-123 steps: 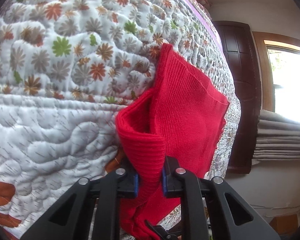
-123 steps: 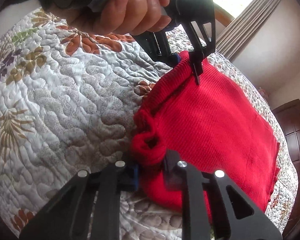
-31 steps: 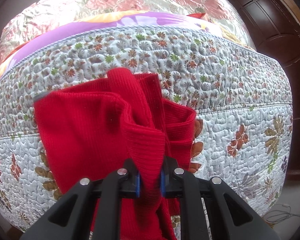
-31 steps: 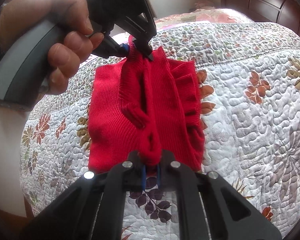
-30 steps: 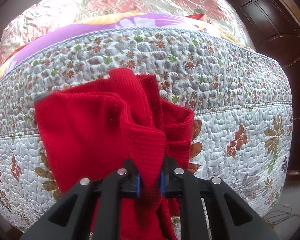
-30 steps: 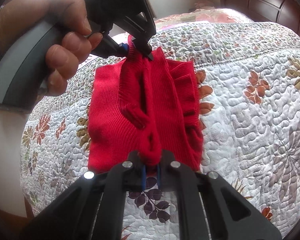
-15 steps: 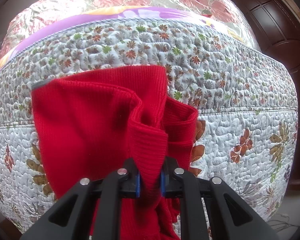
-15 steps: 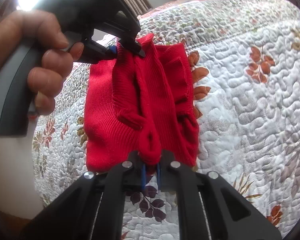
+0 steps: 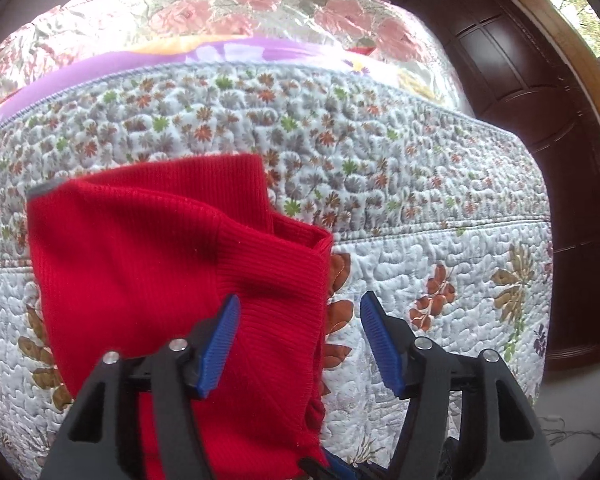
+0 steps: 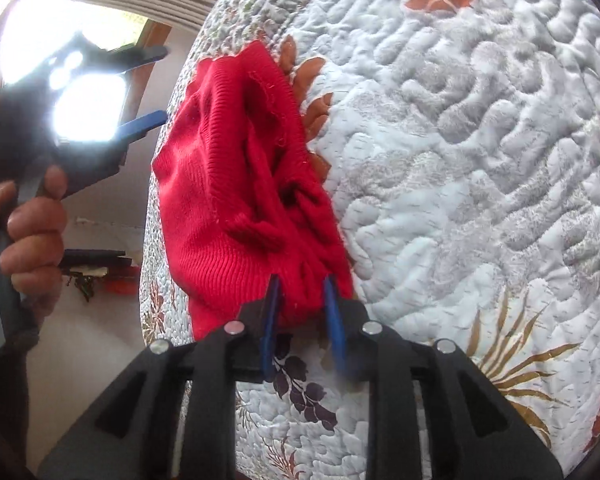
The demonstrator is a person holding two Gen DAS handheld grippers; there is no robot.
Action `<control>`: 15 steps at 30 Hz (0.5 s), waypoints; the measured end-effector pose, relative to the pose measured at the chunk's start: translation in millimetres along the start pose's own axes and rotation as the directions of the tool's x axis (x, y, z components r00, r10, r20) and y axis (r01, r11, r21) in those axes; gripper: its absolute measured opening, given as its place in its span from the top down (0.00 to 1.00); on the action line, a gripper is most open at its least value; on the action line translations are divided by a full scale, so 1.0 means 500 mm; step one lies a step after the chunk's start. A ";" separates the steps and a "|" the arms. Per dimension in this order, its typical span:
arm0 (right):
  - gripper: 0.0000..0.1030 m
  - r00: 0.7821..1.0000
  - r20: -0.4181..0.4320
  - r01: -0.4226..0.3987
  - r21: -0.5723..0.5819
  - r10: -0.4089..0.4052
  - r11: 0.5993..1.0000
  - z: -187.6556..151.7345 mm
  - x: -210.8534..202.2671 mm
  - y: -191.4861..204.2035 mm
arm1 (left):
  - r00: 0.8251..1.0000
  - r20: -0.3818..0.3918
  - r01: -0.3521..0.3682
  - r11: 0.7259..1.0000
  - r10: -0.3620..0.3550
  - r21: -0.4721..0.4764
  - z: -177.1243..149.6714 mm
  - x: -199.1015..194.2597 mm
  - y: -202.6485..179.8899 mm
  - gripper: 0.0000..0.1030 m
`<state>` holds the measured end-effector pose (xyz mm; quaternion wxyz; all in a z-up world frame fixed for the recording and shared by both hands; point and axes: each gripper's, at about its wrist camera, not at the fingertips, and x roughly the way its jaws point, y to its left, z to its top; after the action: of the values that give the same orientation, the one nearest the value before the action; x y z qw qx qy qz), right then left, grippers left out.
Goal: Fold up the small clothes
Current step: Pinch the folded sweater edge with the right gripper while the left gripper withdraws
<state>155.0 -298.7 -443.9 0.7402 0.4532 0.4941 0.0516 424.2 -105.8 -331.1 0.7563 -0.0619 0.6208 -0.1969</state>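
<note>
Right tongs (image 10: 300, 304): blue pads slightly parted, straddling the near hem of the red knit garment (image 10: 236, 184), no firm pinch evident. Garment lies on the quilted bed (image 10: 480, 160), long axis running away from these tongs. Beyond it, left tongs (image 9: 300, 344) spread wide; half a second ago both were clamped on it.

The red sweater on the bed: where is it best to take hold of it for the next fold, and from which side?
Probably the ribbed hem edge of the red sweater, coming from the near side. In the left wrist view that edge lies between the open fingers of the left gripper, thick and straight, flat on the quilt. The right gripper, also open, could take the bunched end.
</note>
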 end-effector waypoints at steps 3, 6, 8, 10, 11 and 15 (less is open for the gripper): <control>0.69 0.999 0.011 -0.040 0.006 0.040 0.999 0.002 -0.030 -0.015 | 0.999 0.024 0.030 1.000 -0.030 0.001 -0.009 -0.048 0.014 0.34; 0.59 0.997 -0.003 -0.076 -0.047 0.076 0.996 0.009 -0.041 0.002 | 0.995 -0.022 0.096 0.994 -0.095 0.049 -0.050 -0.072 0.024 0.33; 0.58 0.997 -0.033 -0.073 -0.084 0.070 0.994 0.018 -0.028 0.013 | 0.992 -0.053 0.115 0.989 -0.111 0.090 -0.091 -0.075 0.031 0.33; 0.62 0.997 -0.069 -0.050 -0.106 0.043 0.993 0.029 -0.001 0.017 | 0.988 -0.085 0.137 0.983 -0.127 0.121 -0.136 -0.069 0.038 0.33; 0.71 0.995 -0.094 -0.032 -0.114 0.021 0.993 0.033 0.014 0.013 | 0.986 -0.097 0.147 0.981 -0.135 0.125 -0.155 -0.065 0.045 0.33; 0.87 0.990 -0.144 -0.026 -0.095 0.012 0.995 0.038 0.031 -0.019 | 0.970 -0.162 0.200 0.974 -0.182 0.106 -0.218 -0.040 0.070 0.37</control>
<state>174.3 -307.9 -459.5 0.7233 0.4169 0.5384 0.1148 323.9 -50.0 -348.9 0.6870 -0.0601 0.6542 -0.3106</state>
